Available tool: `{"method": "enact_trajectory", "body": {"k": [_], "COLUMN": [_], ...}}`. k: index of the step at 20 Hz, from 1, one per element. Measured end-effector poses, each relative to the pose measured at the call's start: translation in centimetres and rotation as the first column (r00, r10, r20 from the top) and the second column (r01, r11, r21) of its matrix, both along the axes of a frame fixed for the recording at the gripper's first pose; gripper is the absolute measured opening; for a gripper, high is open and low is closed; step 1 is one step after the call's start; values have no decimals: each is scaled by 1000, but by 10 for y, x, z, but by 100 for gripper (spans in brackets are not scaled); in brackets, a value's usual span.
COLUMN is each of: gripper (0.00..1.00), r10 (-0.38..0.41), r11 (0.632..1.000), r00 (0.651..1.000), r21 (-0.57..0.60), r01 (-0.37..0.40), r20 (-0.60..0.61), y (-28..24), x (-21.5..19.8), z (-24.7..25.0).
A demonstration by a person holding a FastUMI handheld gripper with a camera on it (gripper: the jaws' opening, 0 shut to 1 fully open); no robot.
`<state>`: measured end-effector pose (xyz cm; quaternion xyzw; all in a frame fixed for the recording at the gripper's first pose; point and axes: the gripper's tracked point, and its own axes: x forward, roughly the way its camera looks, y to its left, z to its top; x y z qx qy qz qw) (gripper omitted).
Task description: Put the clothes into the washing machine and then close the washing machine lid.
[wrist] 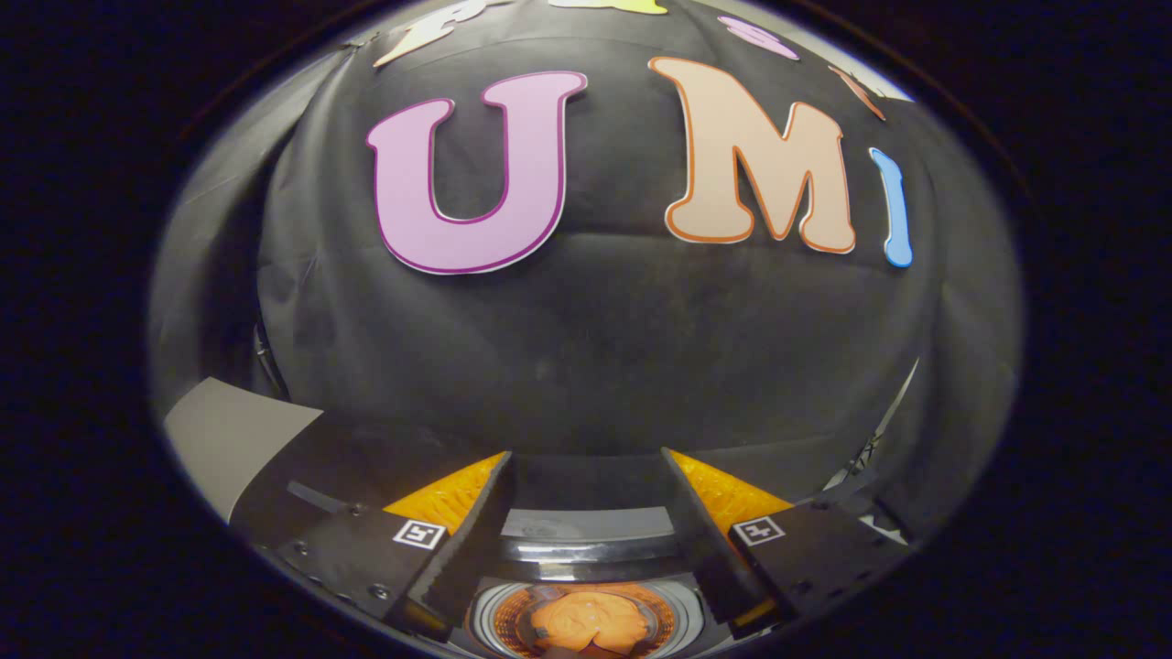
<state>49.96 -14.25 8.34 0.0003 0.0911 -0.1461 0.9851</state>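
My gripper (586,471) is open, its two fingers spread wide with nothing between them, and it is raised high, facing the booth's black wall. Below and between the fingers I look down into the washing machine (586,547). An orange garment (591,621) lies bunched inside the round drum (682,615). The machine's glossy dark rim and a pale band behind the opening show just past the fingers. The lid itself I cannot make out.
A grey panel (229,435) stands to the left of the fingers against the black cloth wall (595,348). A pale strip (893,412) runs down at the right.
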Motion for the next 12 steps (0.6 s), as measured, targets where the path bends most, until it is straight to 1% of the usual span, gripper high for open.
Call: {"method": "enact_trajectory", "body": {"k": [3, 9, 12], "gripper": [98, 98, 98], "r10": [-14, -17, -20], "r11": [1000, 1000, 1000], "r00": [1000, 1000, 1000], "r21": [-2, -4, -3], "r01": [14, 17, 20], "r20": [-4, -9, -19], "y": [0, 3, 6], "x": [-2, -12, -29], "z": [-2, -8, -17]}}
